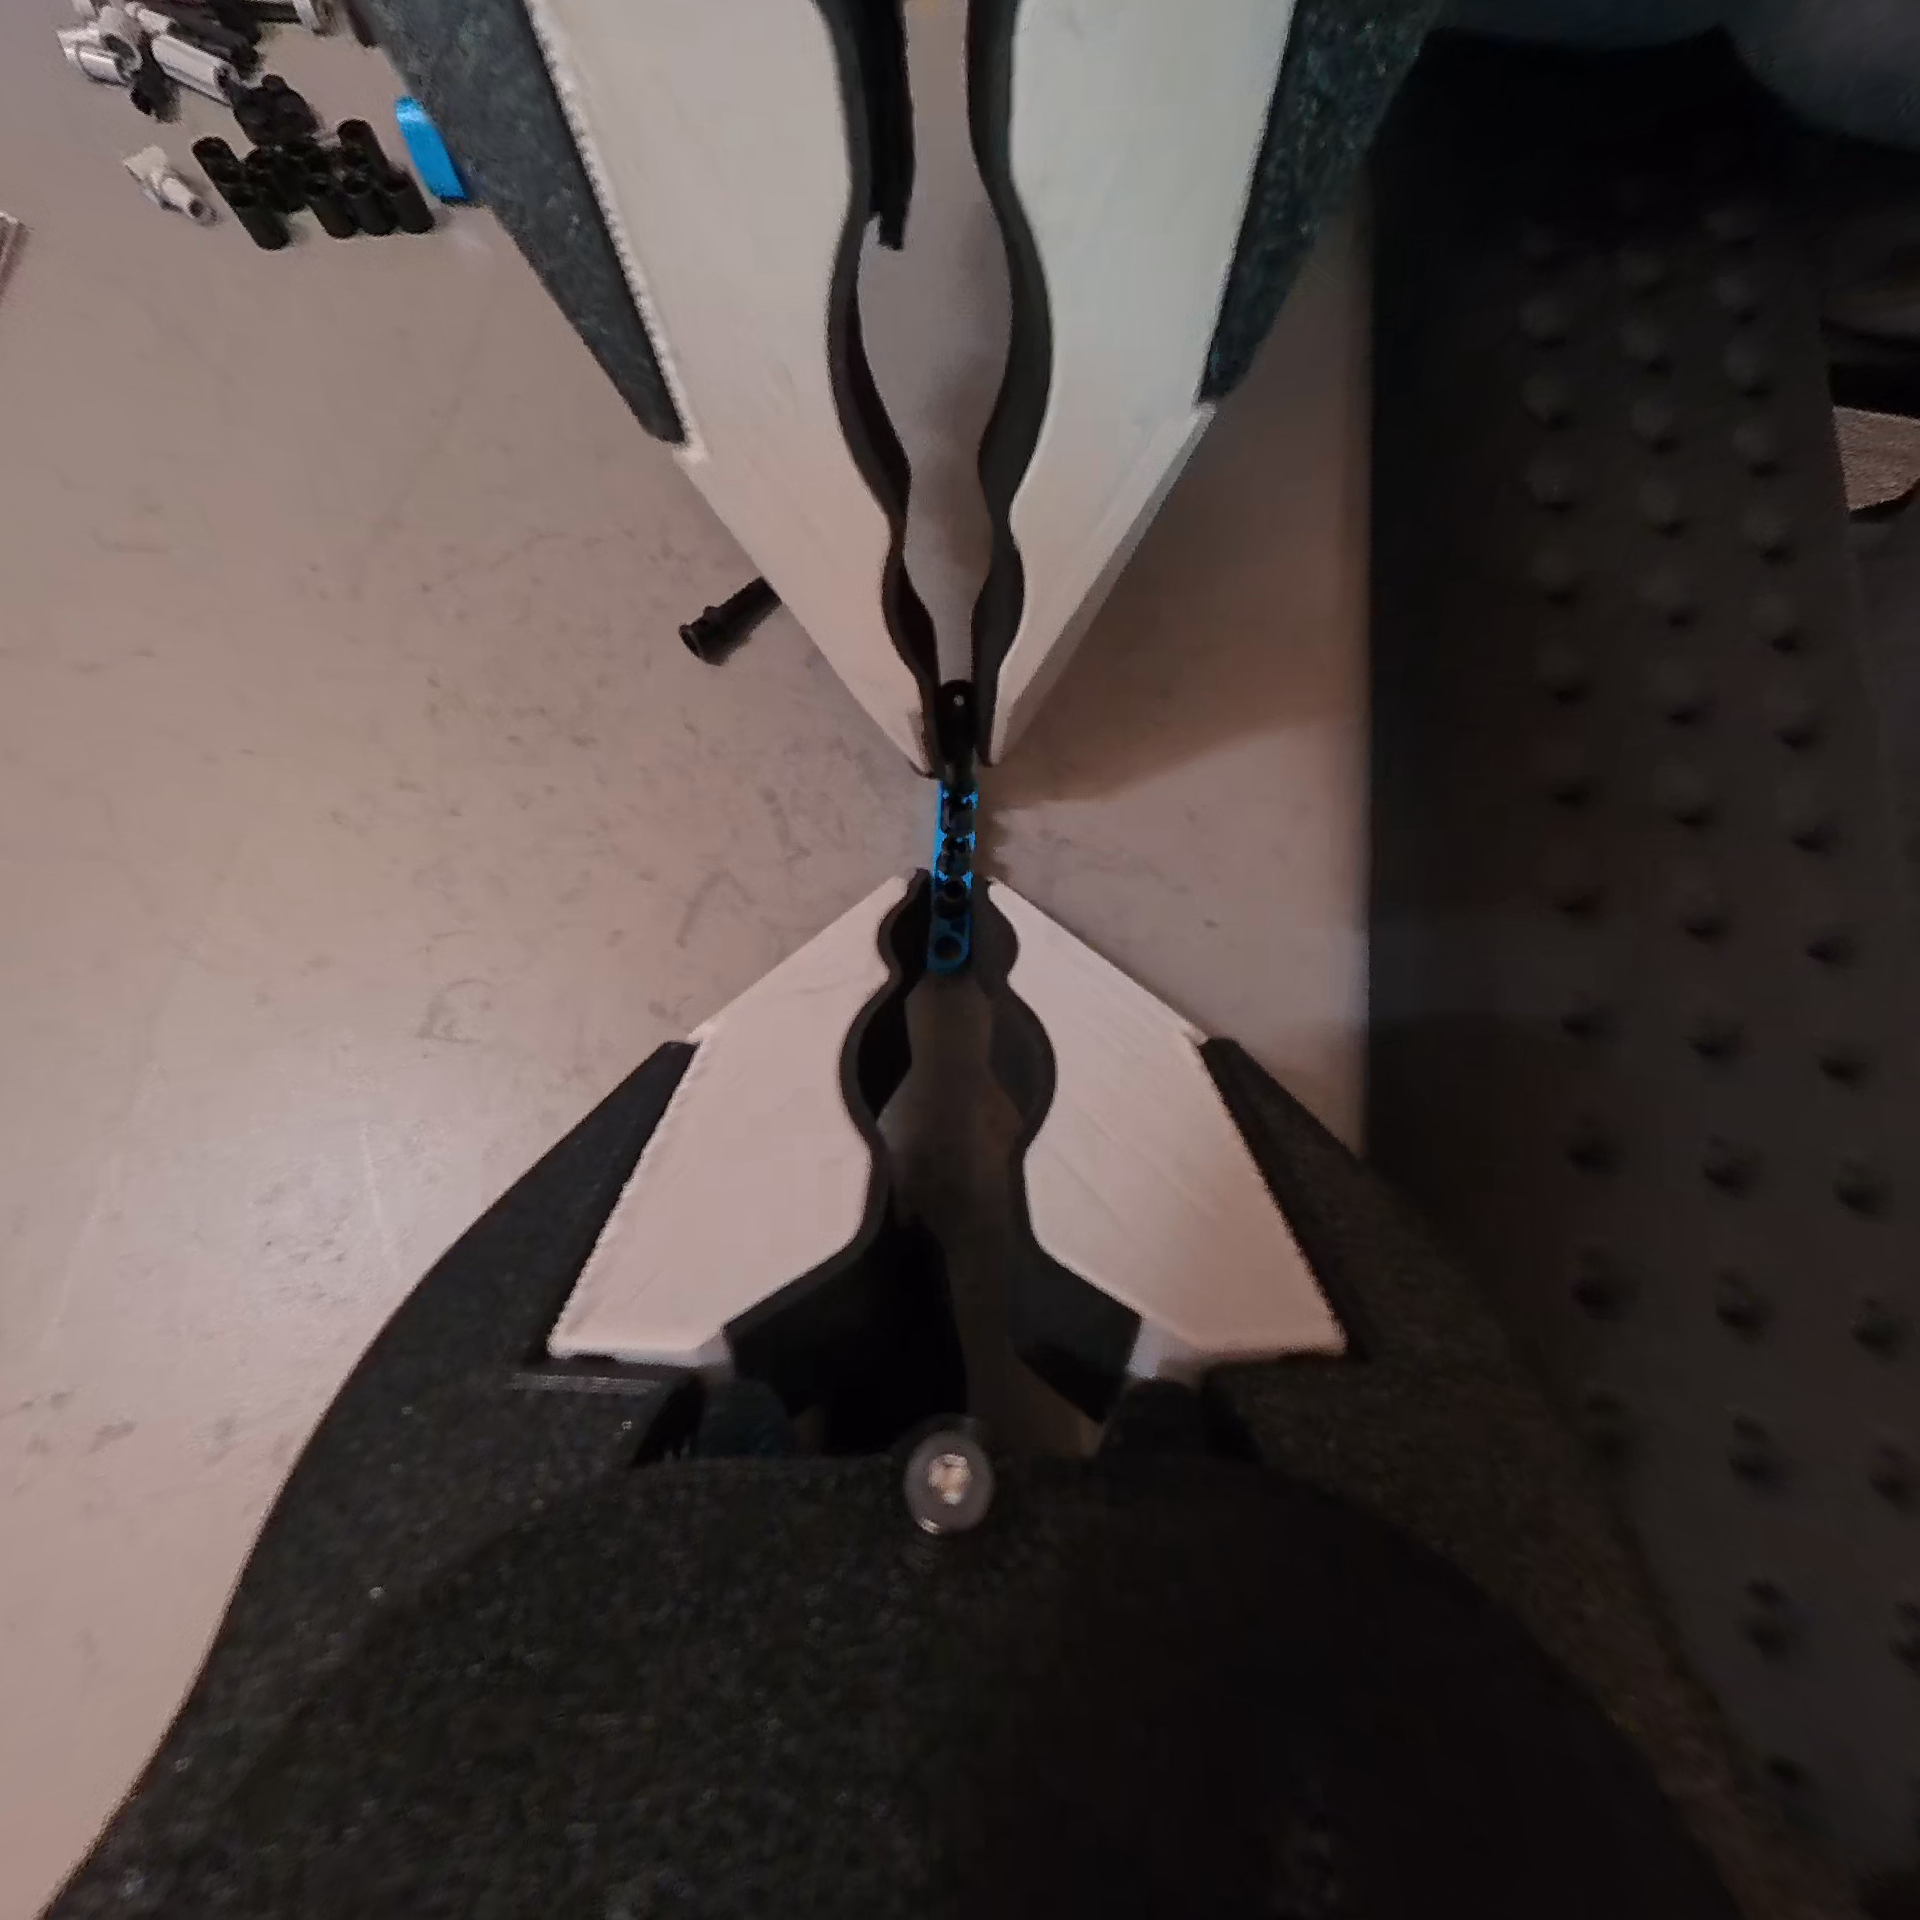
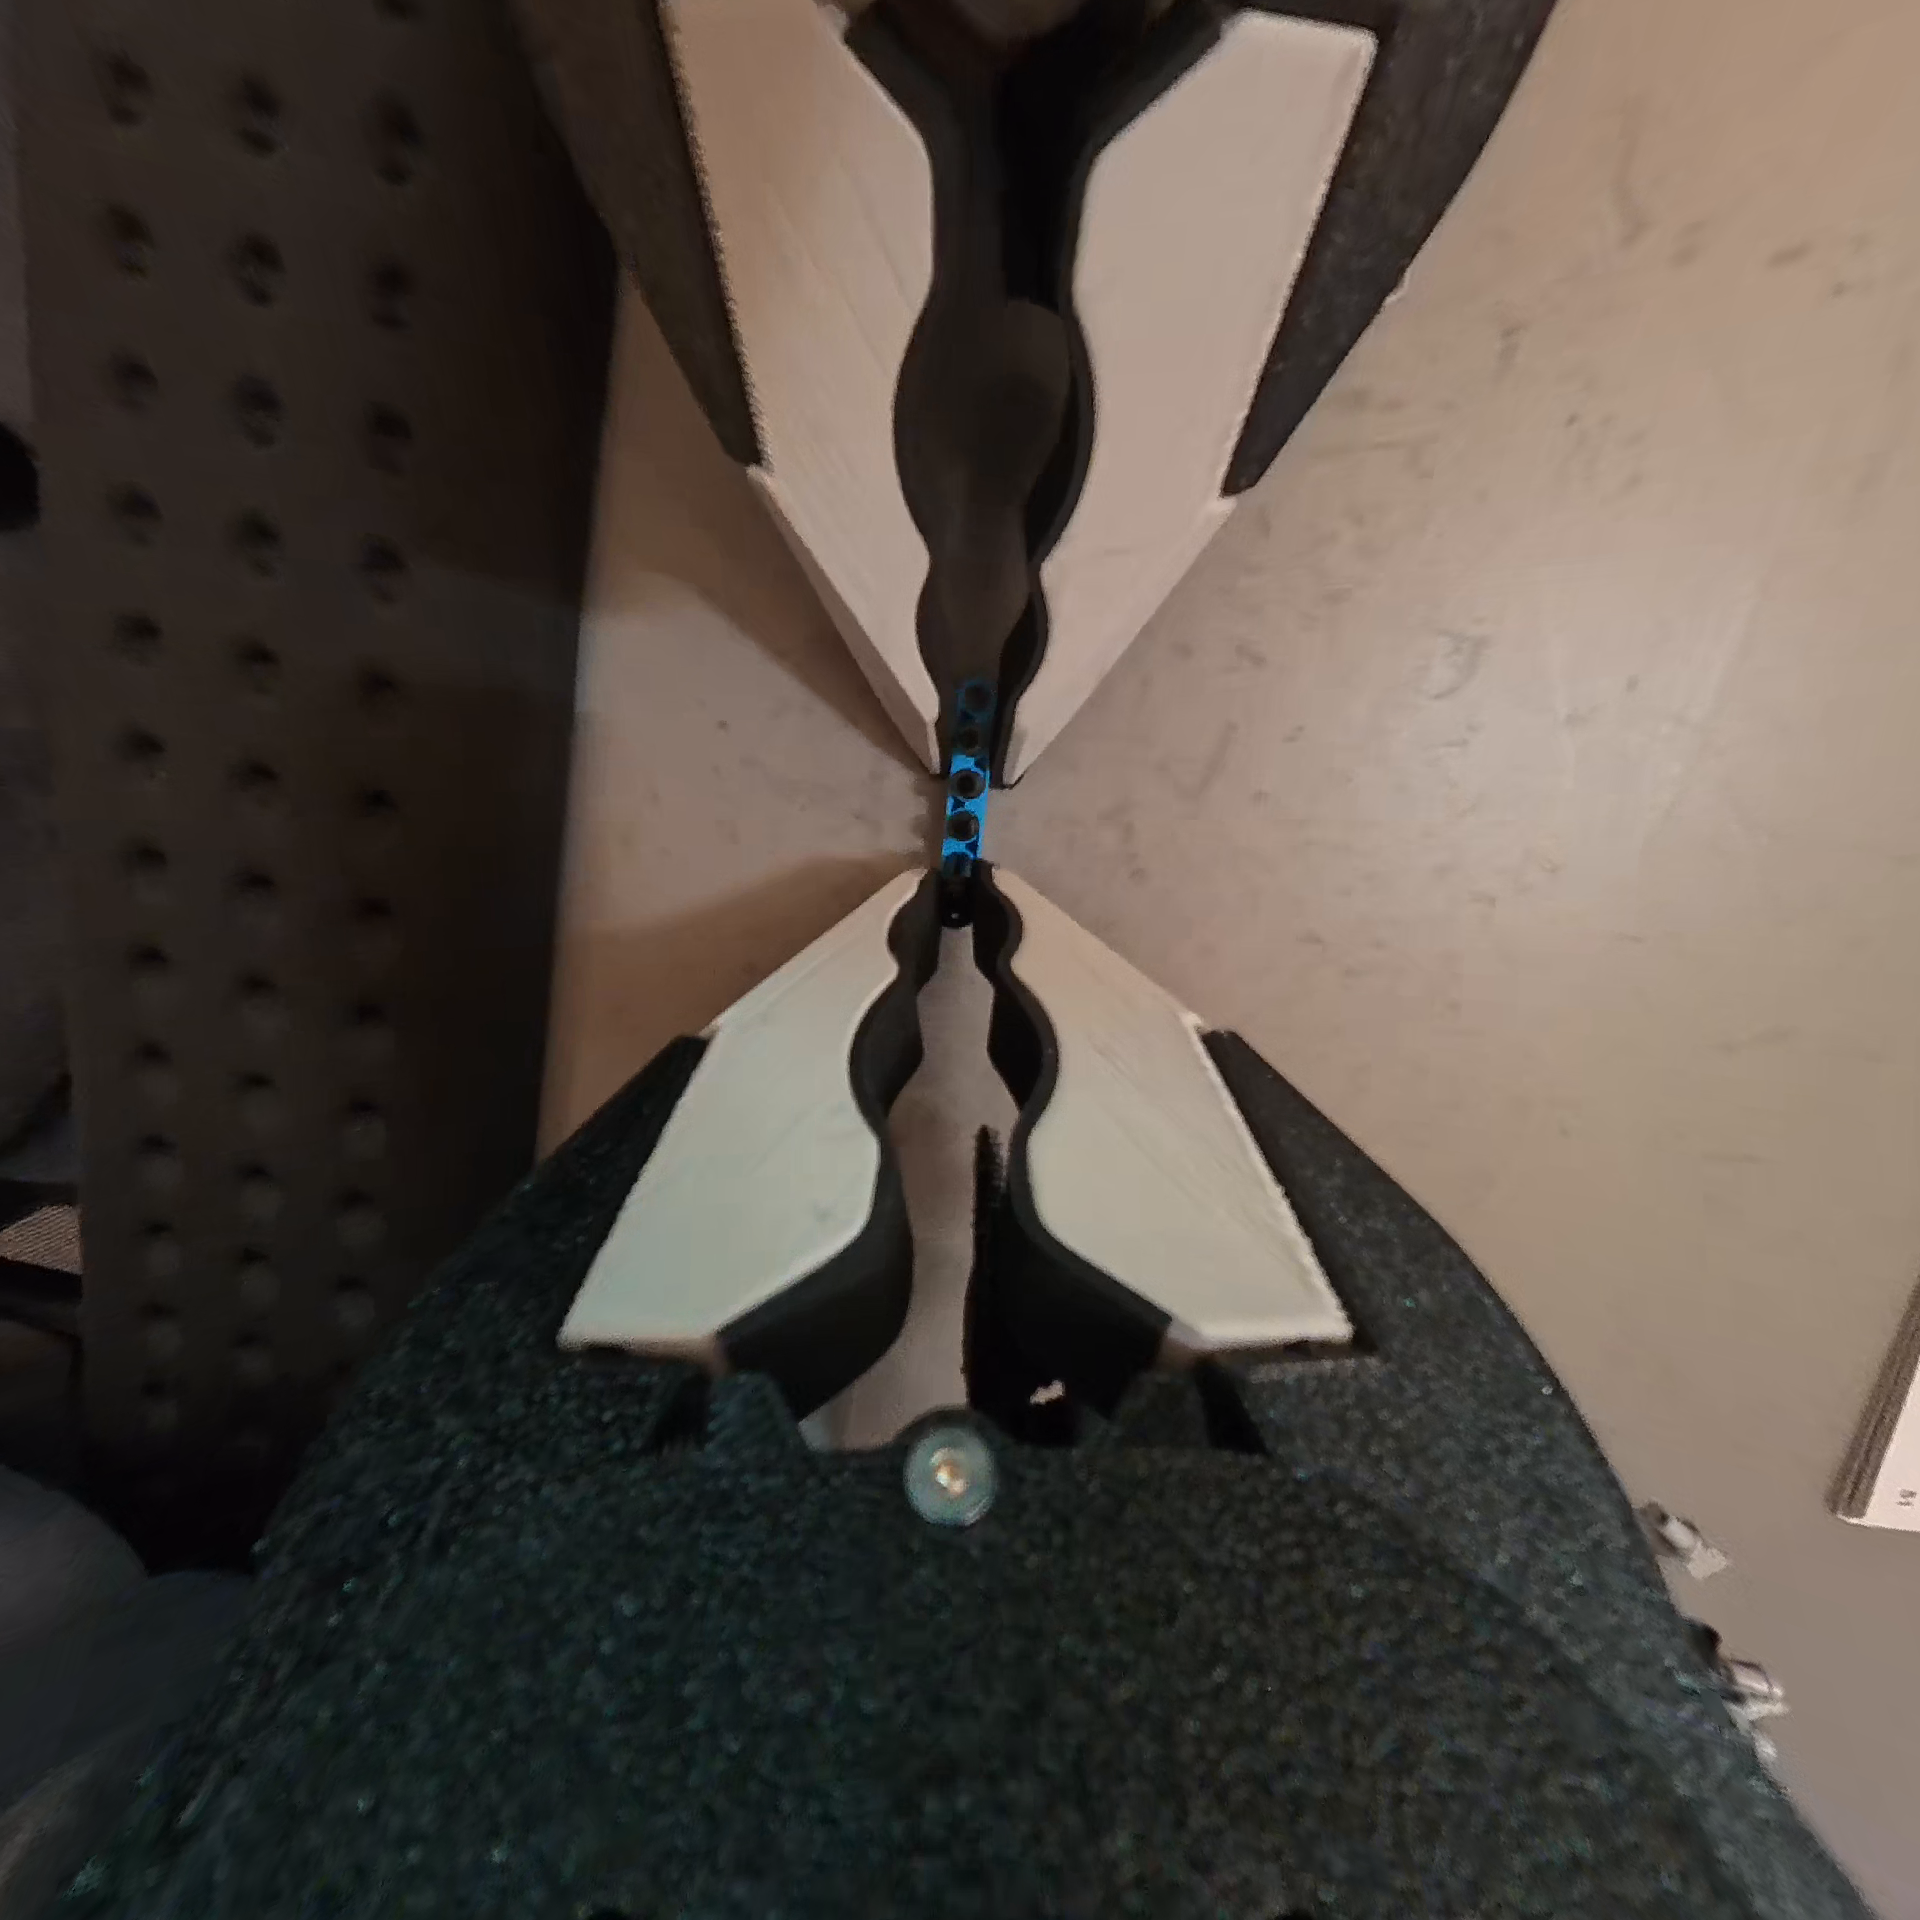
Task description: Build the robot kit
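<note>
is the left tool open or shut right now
Shut. In the left wrist view the left tool has its fingertips pinched on one end of a small blue holed beam; the right tool grips its far end.

No writing, number, brand or sign can be read in either view. The white card (image 2: 1886,1444) at the right edge of the right wrist view bears a small dark mark near its lower edge, too small and blurred to make out.
</note>
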